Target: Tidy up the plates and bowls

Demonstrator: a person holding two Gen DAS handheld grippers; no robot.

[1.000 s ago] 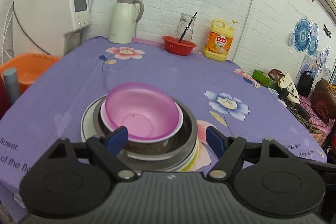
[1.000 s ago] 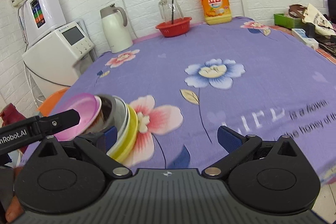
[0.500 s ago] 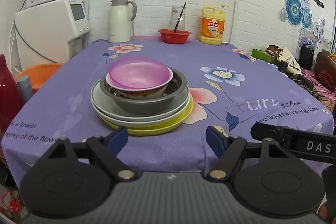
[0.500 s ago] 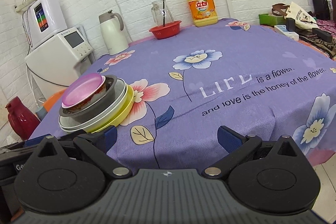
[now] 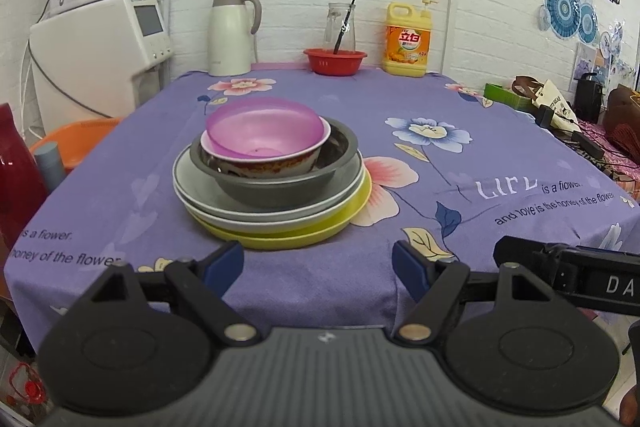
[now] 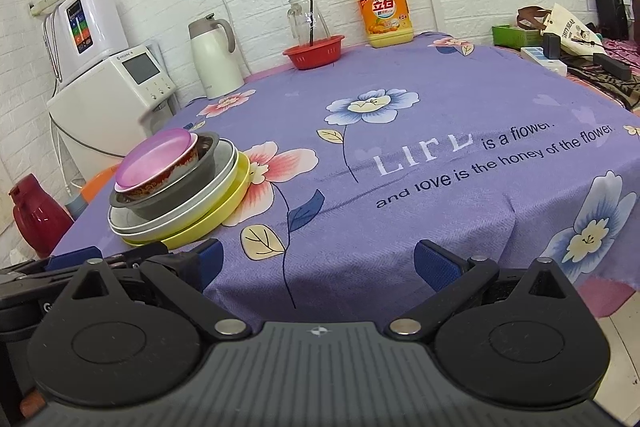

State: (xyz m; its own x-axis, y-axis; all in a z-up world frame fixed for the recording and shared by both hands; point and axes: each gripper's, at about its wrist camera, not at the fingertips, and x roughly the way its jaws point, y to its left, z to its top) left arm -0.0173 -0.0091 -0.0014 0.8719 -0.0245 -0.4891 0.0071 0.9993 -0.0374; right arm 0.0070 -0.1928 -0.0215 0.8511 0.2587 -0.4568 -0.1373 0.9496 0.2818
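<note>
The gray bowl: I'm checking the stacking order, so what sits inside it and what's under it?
Inside the gray bowl sits a patterned bowl holding a pink bowl. Under it are a gray plate and a yellow plate; their centers are hidden.

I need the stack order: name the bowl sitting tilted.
The pink bowl on top: it leans inside the patterned bowl, while that and the grey bowl sit level.

Bright even room light, soft shadows, sharp focus, strong fisheye warp w/ dark corners.

Three bowls (image 5: 264, 131); apparently two plates (image 5: 280, 231)
</note>
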